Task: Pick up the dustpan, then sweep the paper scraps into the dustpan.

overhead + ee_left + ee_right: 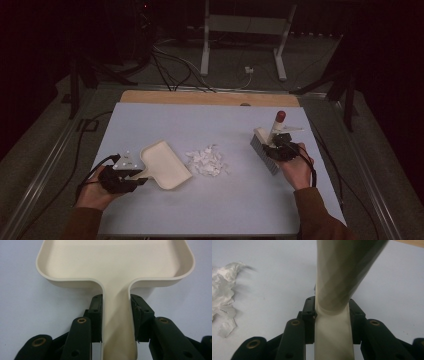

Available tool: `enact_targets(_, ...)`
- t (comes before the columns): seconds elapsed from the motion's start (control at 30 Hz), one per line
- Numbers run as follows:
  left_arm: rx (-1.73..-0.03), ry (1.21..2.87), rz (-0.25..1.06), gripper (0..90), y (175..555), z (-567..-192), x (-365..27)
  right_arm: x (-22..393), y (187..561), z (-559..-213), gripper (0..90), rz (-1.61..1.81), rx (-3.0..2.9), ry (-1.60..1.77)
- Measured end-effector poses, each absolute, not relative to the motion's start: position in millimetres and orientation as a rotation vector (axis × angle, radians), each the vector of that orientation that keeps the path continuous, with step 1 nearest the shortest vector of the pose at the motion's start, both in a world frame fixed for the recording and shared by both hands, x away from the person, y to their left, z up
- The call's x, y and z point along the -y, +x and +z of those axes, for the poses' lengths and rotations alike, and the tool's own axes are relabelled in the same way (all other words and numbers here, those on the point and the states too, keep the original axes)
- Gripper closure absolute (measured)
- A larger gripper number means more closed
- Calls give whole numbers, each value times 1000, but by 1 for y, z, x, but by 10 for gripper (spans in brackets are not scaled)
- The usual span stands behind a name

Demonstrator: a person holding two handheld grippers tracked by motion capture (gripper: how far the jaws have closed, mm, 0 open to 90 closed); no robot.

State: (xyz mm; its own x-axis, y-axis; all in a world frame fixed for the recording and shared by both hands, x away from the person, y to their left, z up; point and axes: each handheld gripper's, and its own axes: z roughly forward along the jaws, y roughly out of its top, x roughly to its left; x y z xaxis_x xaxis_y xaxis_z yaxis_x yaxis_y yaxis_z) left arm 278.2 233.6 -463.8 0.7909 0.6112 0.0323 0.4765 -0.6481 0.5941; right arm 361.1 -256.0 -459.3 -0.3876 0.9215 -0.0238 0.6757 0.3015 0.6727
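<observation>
A cream dustpan (165,165) lies on the pale table left of centre, its mouth turned toward a heap of white paper scraps (206,161). My left gripper (131,175) is shut on the dustpan's handle (117,322), one pad pressing on each side. Right of the scraps a cream hand brush (267,150) with grey bristles and a red-tipped handle stands on the table. On the brush handle (334,322) my right gripper (280,145) is shut. The scraps (223,297) show at the left of the right gripper view.
The table (210,210) ends in a wooden strip (210,97) at its far edge. Beyond it stand a white metal frame (245,30) and cables on the floor. Open tabletop lies in front of the scraps and along the near edge.
</observation>
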Motion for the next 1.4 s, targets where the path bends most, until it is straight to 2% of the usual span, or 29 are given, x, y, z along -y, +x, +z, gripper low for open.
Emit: enact_targets(1.4,-740,2507,266,666,279,-471,-220,255,361,-459,665,818,-2163,1432)
